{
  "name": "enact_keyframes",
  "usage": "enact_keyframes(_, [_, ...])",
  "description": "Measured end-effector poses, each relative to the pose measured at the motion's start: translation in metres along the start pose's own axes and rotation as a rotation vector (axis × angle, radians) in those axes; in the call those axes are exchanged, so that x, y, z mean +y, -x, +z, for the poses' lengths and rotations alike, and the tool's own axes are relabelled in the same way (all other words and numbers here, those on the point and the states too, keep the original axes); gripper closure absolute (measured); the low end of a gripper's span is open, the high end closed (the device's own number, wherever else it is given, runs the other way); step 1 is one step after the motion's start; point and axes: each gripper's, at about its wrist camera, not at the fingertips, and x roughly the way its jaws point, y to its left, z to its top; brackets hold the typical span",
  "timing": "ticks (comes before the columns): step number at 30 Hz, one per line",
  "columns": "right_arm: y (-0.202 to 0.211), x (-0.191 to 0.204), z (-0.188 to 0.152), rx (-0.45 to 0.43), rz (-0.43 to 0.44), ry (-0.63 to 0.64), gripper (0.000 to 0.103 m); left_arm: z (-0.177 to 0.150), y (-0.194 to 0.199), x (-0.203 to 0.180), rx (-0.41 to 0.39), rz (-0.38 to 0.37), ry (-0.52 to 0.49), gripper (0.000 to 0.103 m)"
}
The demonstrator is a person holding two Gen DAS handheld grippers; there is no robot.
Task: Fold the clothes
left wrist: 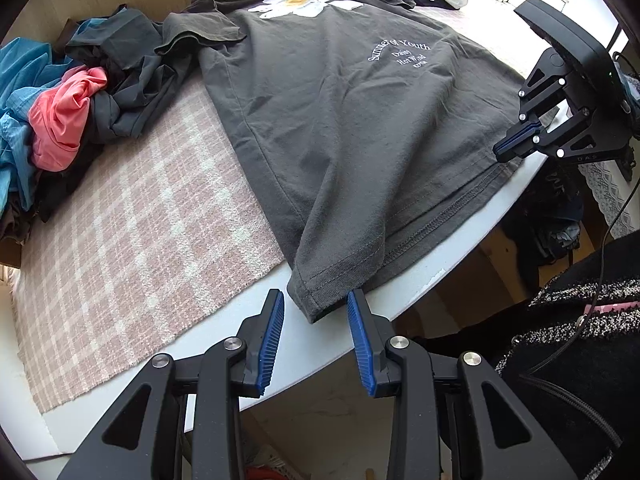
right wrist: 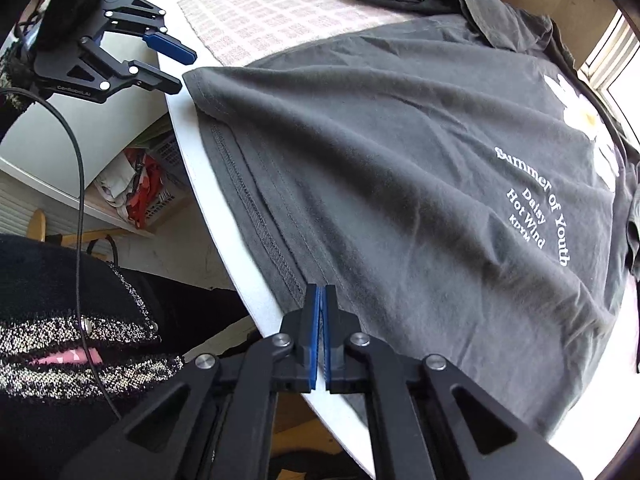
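Left wrist view shows the dark grey cotton T-shirt with white lettering and a daisy print (left wrist: 352,120) spread flat over the round white table (left wrist: 320,344), partly on a pink checked woven mat (left wrist: 132,240). Its hem corner lies between the spread blue pads of the left gripper (left wrist: 316,308), which do not press it. At the hem's other end, the right gripper (right wrist: 321,292) is pressed together, pinching the hem. A heap of blue, pink and dark clothes (left wrist: 60,112) sits beside the shirt.
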Motion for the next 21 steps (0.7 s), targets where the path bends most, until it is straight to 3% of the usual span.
enact_keyframes(3, [-0.013, 0.0, 0.002, 0.066, -0.02, -0.006, 0.089, 0.003, -0.001, -0.003, 0.004, 0.001, 0.009, 0.071])
enact_keyframes(9, [-0.019, 0.006, 0.004, 0.057, -0.033, 0.062, 0.082, 0.005, -0.001, -0.003, 0.003, -0.007, 0.005, 0.071])
enact_keyframes(12, [-0.017, 0.001, 0.002, 0.038, -0.019, 0.065, 0.084, 0.003, 0.0, -0.004, 0.005, -0.008, -0.001, 0.071])
enact_keyframes(13, [-0.018, 0.0, 0.002, 0.036, -0.032, 0.057, 0.097, 0.003, 0.0, -0.004, 0.005, -0.009, 0.001, 0.071])
enact_keyframes(14, [-0.018, -0.001, 0.002, 0.039, -0.04, 0.054, 0.1, 0.003, 0.0, -0.004, 0.005, -0.009, 0.003, 0.071])
enact_keyframes(21, [-0.011, -0.001, 0.004, 0.05, -0.049, 0.098, 0.098, -0.001, 0.0, -0.005, 0.011, -0.01, 0.005, 0.071])
